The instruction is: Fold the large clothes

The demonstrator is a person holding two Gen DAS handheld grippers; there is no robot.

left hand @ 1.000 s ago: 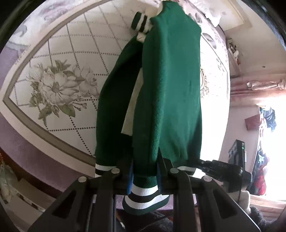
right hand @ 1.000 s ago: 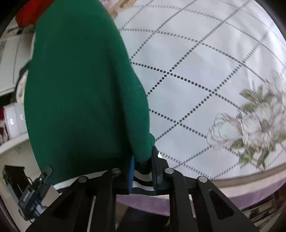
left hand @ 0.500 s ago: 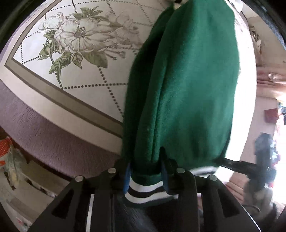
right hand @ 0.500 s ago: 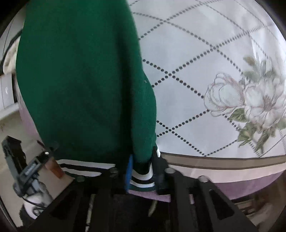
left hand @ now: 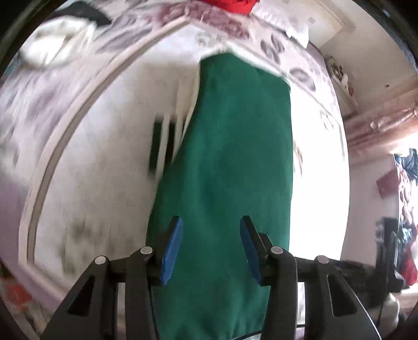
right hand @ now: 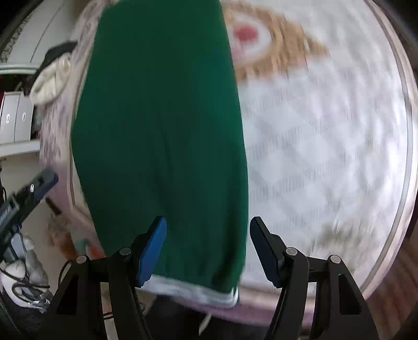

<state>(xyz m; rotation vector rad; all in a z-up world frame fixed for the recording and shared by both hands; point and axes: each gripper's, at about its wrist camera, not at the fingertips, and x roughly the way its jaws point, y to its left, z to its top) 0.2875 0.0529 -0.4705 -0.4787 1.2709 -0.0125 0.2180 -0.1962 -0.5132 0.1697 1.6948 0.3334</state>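
A large green garment (left hand: 230,162) lies stretched out on the floral bedspread (left hand: 104,146). Its striped cuff (left hand: 162,143) shows blurred at the left side. My left gripper (left hand: 211,218) hovers over the near end of the cloth; its jaws are opening and its blue pads (left hand: 172,245) grip nothing. In the right wrist view the same garment (right hand: 162,130) shows its white-striped hem (right hand: 196,287) near the bed's edge. My right gripper (right hand: 209,219) stands above that hem, jaws opening, and its pads do not touch the cloth.
A red item (left hand: 235,5) and a cream bundle (left hand: 52,49) lie at the far end of the bed. The cream bundle (right hand: 52,75) and white drawers (right hand: 15,123) sit left of the bed. The other gripper (right hand: 21,204) shows at the left edge.
Both grippers have let go of the striped hem and spread their jaws. The garment, earlier hanging from them, now lies flat on the bed. Both views have swung and are blurred.
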